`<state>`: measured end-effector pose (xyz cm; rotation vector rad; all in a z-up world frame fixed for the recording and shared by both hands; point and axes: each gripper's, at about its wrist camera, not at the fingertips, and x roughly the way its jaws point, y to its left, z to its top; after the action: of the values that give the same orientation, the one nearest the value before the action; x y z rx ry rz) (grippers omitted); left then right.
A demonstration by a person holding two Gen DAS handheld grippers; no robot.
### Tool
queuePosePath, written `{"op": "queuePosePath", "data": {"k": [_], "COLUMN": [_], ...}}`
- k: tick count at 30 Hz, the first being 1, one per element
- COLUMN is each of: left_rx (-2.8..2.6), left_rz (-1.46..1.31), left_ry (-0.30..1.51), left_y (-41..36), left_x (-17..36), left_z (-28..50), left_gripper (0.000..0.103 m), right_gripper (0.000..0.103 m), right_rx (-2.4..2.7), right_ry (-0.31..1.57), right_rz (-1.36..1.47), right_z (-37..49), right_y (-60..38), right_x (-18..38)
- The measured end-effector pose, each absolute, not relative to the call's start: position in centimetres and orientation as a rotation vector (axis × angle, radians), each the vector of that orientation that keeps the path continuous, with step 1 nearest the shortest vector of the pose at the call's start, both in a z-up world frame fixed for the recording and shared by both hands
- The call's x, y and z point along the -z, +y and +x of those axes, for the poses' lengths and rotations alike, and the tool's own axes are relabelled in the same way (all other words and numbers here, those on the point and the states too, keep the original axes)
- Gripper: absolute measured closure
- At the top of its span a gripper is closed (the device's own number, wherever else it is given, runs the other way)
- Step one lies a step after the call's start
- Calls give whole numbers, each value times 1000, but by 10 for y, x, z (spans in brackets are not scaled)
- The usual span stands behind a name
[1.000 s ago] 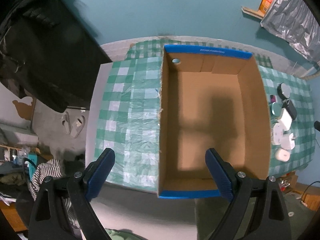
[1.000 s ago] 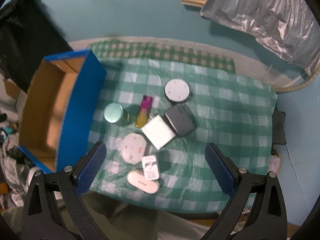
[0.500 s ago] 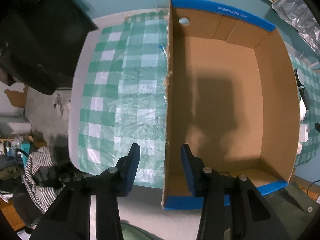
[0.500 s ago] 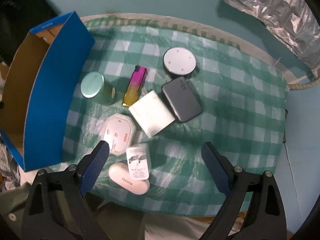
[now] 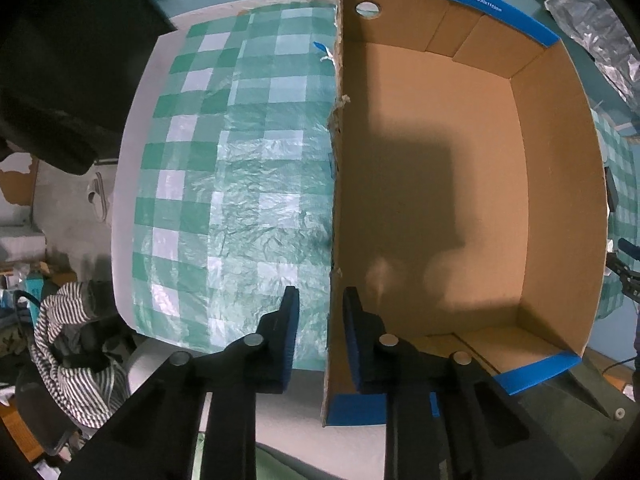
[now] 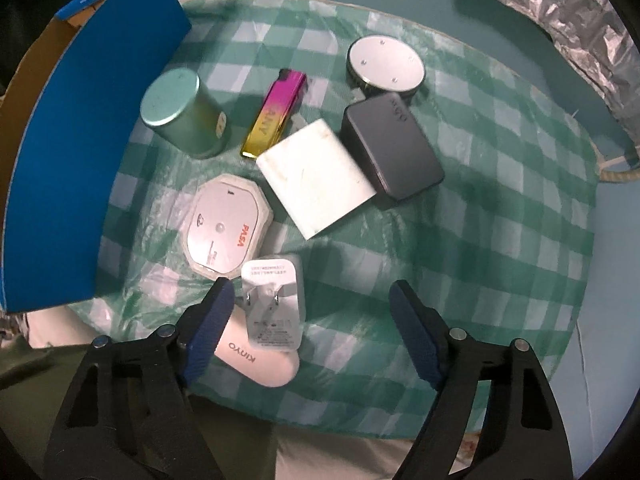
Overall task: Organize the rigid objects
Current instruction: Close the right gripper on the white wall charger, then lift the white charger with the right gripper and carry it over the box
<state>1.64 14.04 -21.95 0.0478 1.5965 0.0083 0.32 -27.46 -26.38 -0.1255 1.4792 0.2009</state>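
An empty cardboard box (image 5: 460, 200) with blue outer walls stands on the checked tablecloth. My left gripper (image 5: 320, 312) straddles the box's left wall near its front corner, jaws narrowed around it with a small gap showing on each side. My right gripper (image 6: 308, 308) is open, low over the front of a cluster of small objects: a white plug adapter (image 6: 274, 304) between its fingers, a white Kinyo case (image 6: 256, 360), an octagonal PASA device (image 6: 224, 228), a white block (image 6: 316, 182), a dark block (image 6: 390, 156), a teal can (image 6: 180, 114), a pink-yellow lighter (image 6: 276, 114), a round silver disc (image 6: 384, 64).
The box's blue outer wall (image 6: 80, 140) stands just left of the cluster. The green checked tablecloth (image 5: 240, 180) lies left of the box. Striped cloth (image 5: 68, 340) and clutter lie off the table's left. Crinkled foil sheet (image 6: 560, 20) hangs at the far right.
My left gripper closed from wide open and moved down around the box's left wall. My right gripper moved lower and nearer the objects, with the plug adapter now between its fingers.
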Motion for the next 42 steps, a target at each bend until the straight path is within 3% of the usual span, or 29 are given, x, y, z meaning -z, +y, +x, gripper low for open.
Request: {"op": "queuePosePath", "data": {"k": [4, 16, 28, 42], "left_rx": [1, 31, 40, 45], "left_rz": [48, 64, 66, 71], "left_ry": [1608, 1614, 1615, 1614], "left_y": [140, 139, 137, 134], "left_x": [222, 223, 225, 224], "left_z": [16, 15, 12, 13], "left_gripper": [89, 93, 93, 94], "right_gripper": [30, 75, 77, 77], "right_rx": [-208, -259, -226, -242], "right_ry": [1501, 1541, 1527, 1468], "right_rz": [-125, -98, -101, -98], "right_z": [6, 18, 7, 8], "right_y": [-273, -266, -257, -257], "right_x": [276, 300, 294, 244]}}
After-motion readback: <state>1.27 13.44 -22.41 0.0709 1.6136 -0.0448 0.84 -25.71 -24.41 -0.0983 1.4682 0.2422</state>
